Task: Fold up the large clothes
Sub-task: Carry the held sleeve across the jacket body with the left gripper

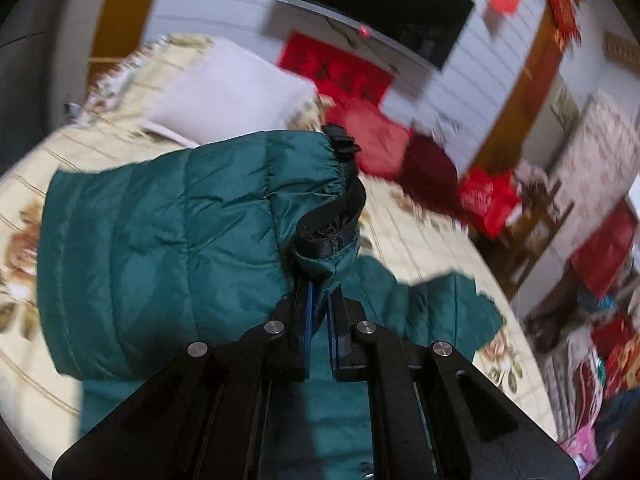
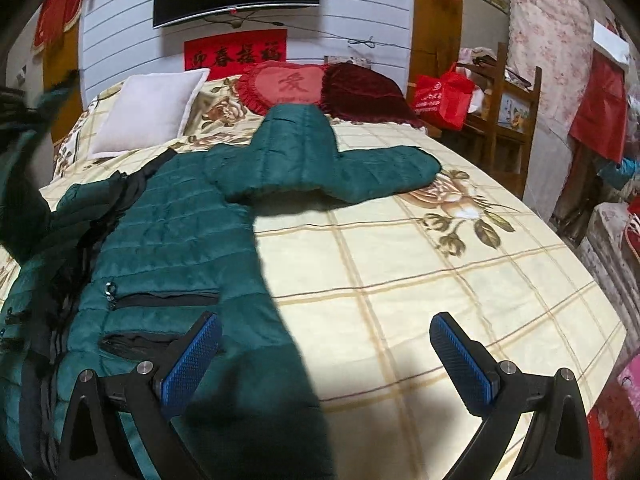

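A large dark green quilted down jacket point(image 2: 176, 236) lies spread on the bed, its hood point(image 2: 296, 132) toward the pillows and one sleeve point(image 2: 384, 172) stretched to the right. My left gripper point(image 1: 322, 300) is shut on the cuff of the other sleeve point(image 1: 160, 248) and holds it lifted above the bed; the black inner cuff point(image 1: 332, 232) shows just past the fingers. That raised sleeve also shows at the left edge of the right wrist view point(image 2: 24, 160). My right gripper point(image 2: 326, 344) is open and empty, low over the jacket's right hem.
The bed has a cream checked floral cover point(image 2: 400, 280). A white pillow point(image 2: 148, 116), a red heart cushion point(image 2: 284, 84) and a dark red cushion point(image 2: 360, 92) lie at its head. A wooden rack with a red bag point(image 2: 444, 96) stands to the right.
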Motion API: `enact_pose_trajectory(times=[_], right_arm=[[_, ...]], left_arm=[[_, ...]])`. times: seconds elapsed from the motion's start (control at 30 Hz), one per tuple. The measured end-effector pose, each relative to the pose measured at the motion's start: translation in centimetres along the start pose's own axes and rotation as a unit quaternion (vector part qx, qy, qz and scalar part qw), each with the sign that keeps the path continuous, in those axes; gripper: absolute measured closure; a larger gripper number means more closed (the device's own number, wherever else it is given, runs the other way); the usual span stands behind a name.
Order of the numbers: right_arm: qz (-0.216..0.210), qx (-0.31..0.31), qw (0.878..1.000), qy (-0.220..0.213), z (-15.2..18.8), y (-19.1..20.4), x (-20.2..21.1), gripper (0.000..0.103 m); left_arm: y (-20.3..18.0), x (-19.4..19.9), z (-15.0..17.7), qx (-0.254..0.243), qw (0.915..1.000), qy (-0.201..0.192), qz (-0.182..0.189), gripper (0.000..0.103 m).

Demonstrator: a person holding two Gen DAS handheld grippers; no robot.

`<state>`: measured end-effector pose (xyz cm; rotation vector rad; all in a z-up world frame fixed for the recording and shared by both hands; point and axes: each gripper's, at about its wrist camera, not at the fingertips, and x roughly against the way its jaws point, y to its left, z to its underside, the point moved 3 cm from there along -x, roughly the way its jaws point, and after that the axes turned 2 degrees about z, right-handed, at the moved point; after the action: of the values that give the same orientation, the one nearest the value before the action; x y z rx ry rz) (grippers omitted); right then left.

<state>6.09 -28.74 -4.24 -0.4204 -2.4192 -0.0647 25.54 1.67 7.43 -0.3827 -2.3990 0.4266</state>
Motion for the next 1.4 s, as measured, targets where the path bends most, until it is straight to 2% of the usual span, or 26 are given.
enact_pose_trajectory(times=[0.1, 0.27, 0.63, 0.73, 0.8, 0.9, 0.97, 1.03, 1.13, 1.2, 1.27, 1.33, 1.4], right_arm=[[0.0, -0.012, 1.0, 0.001, 0.2, -1.7, -0.1, 0.0], [-0.003, -0.031, 1.0, 0.004, 0.6, -4.1, 0.0, 0.0], [-0.017, -0.043, 0.999, 0.008, 1.1, -5.9, 0.0, 0.0], [-0.015, -0.044, 0.999, 0.01, 1.0, -5.9, -0.2, 0.0], [-0.013, -0.046, 0.999, 0.013, 1.0, -5.9, -0.3, 0.0], [-0.003, -0.041, 0.999, 0.008, 0.7, -5.4, -0.2, 0.0], [0.004, -0.038, 0.999, -0.002, 0.5, -5.0, 0.1, 0.0], [0.015, -0.034, 0.999, -0.016, 0.1, -4.5, 0.6, 0.0], [0.05, -0.027, 0.996, -0.062, -0.9, -3.5, 2.1, 0.0], [0.064, -0.036, 0.992, -0.1, -1.8, -3.0, 3.5, 0.0], [0.057, -0.044, 0.988, -0.136, -3.0, -1.7, 4.6, 0.0], [0.026, -0.023, 0.991, -0.132, -5.3, 1.3, 3.9, 0.0], [-0.022, 0.006, 0.994, -0.105, -7.6, 5.3, 1.9, 0.0]], left_arm=[[-2.7, -4.7, 3.1, 0.006, 0.9991, 0.041, 0.006, 0.098], [-4.9, -9.1, 6.6, -0.001, 0.9973, 0.074, 0.0, 0.098], [-6.4, -13.4, 10.4, 0.009, 0.9938, 0.11, 0.014, 0.098], [-6.7, -14.8, 11.4, -0.01, 0.9908, 0.135, 0.007, 0.098], [-6.2, -15.1, 11.7, 0.0, 0.9889, 0.148, 0.01, 0.098], [-5.5, -14.6, 11.6, 0.016, 0.9851, 0.167, 0.039, 0.09], [-5.4, -13.9, 11.3, 0.01, 0.9818, 0.178, 0.065, 0.071], [-5.1, -12.8, 10.9, 0.004, 0.9806, 0.176, 0.087, 0.06], [-3.4, -10.4, 9.4, 0.006, 0.9804, 0.153, 0.124, 0.059], [-1.2, -9.0, 7.9, 0.019, 0.9833, 0.132, 0.123, 0.059], [2.6, -7.6, 6.0, 0.048, 0.9864, 0.111, 0.112, 0.059], [6.6, -6.3, 4.4, 0.061, 0.9911, 0.09, 0.077, 0.059], [11.5, -5.0, 2.7, 0.053, 0.9965, 0.065, -0.002, 0.059]])
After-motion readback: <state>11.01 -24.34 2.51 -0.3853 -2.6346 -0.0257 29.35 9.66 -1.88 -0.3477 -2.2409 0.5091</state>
